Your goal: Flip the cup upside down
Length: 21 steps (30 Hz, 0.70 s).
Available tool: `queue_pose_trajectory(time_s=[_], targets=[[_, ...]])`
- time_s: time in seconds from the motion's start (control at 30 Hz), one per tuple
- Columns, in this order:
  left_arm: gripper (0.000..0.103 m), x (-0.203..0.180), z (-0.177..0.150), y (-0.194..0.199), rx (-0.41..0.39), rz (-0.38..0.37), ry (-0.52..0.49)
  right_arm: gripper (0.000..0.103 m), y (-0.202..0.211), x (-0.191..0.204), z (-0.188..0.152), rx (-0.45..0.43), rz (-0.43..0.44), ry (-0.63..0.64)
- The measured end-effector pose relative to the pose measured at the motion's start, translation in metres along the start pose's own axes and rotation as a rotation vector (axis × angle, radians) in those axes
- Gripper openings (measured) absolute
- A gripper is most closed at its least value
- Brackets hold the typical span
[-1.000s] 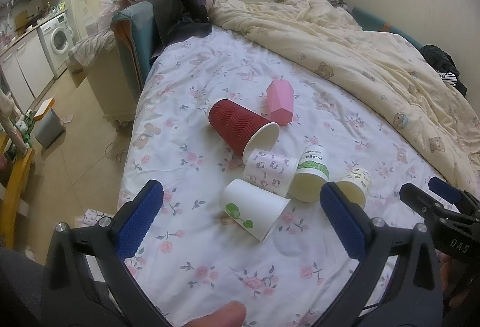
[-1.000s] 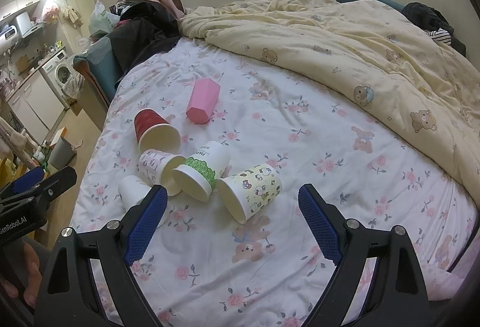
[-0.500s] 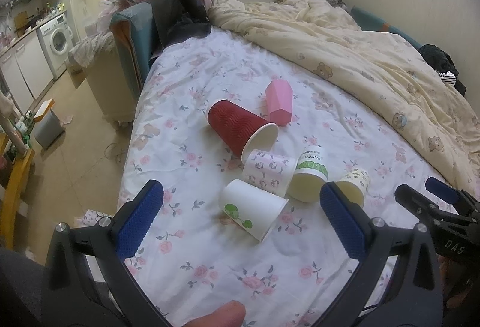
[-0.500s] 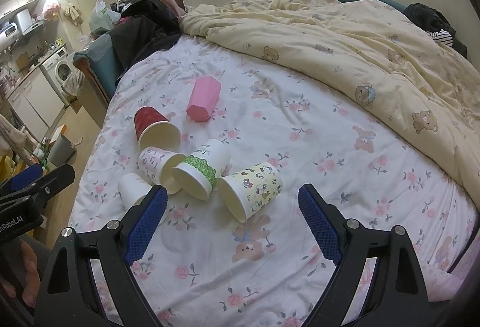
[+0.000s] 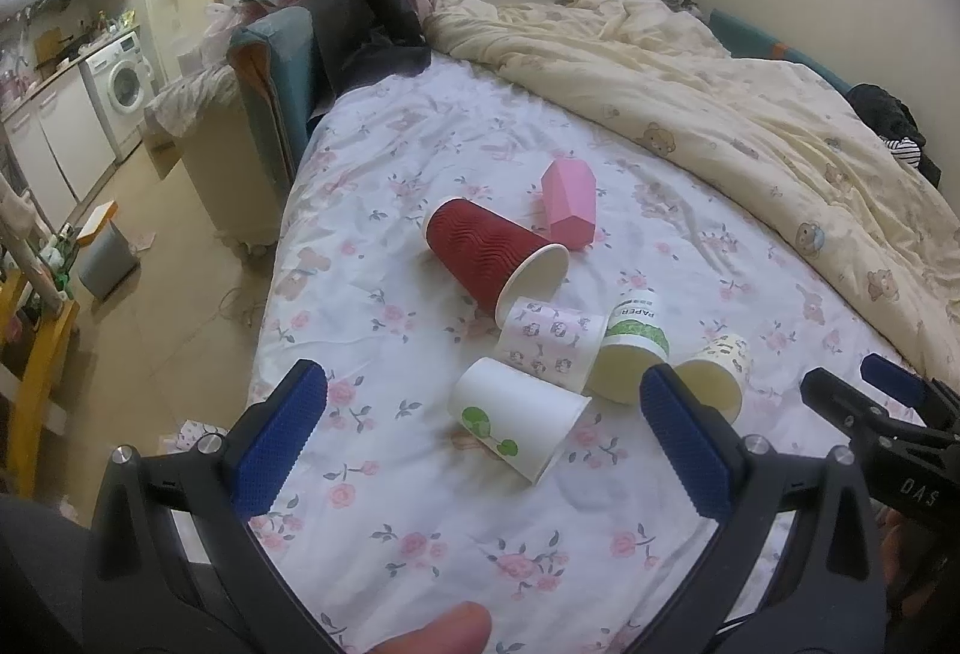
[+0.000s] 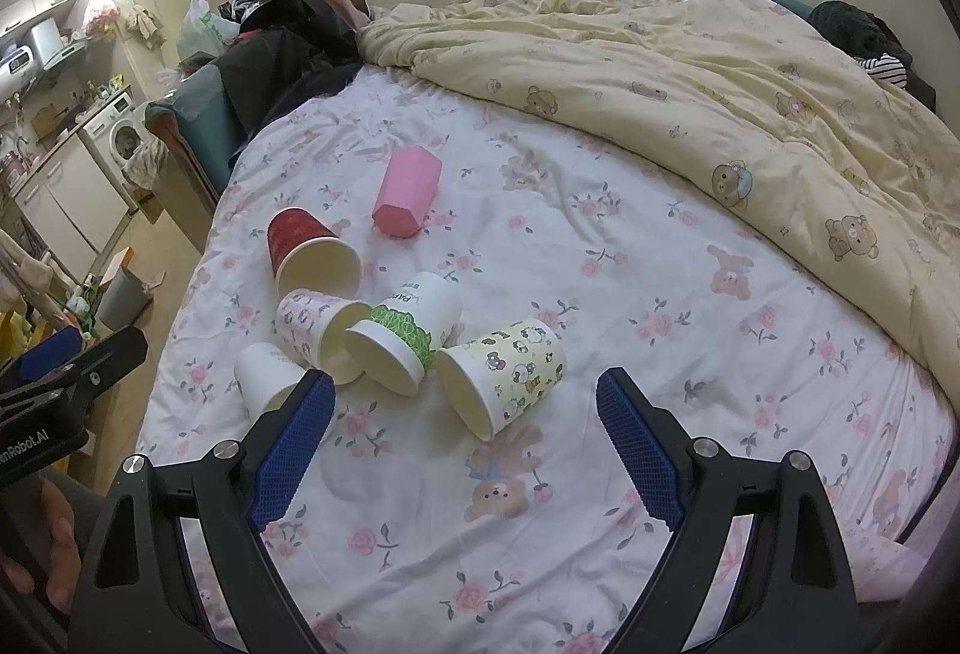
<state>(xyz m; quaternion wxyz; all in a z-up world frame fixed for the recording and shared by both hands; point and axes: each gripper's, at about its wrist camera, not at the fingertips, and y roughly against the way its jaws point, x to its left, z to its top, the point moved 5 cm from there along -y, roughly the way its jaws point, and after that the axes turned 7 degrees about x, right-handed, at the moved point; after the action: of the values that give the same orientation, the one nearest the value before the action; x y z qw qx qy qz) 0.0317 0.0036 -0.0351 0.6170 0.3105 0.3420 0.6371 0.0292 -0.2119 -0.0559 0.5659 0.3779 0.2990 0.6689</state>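
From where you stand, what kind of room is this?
Probably a small studio flat: the cups lie on a bed with a floral sheet and a bear-print quilt, while a washing machine and kitchen cabinets stand beside it.

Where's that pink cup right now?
The pink cup lies on its side on the flowered bed sheet, farthest from both tools, just beyond the red cup and short of the cream quilt.
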Motion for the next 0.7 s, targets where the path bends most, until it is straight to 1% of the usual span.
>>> queue_pose_trajectory(time_s=[0.3, 0.7], targets=[[0.103, -0.0014, -0.0008, -0.0008, -0.005, -0.014, -0.008, 0.091, -0.0037, -0.0009, -0.0026, 0.019, -0.005, 0.002], [0.103, -0.0004, -0.0022, -0.003, 0.019, -0.026, 0.014, 0.091, -0.0057, -0.0003, -0.0036, 0.031, -0.002, 0.006]])
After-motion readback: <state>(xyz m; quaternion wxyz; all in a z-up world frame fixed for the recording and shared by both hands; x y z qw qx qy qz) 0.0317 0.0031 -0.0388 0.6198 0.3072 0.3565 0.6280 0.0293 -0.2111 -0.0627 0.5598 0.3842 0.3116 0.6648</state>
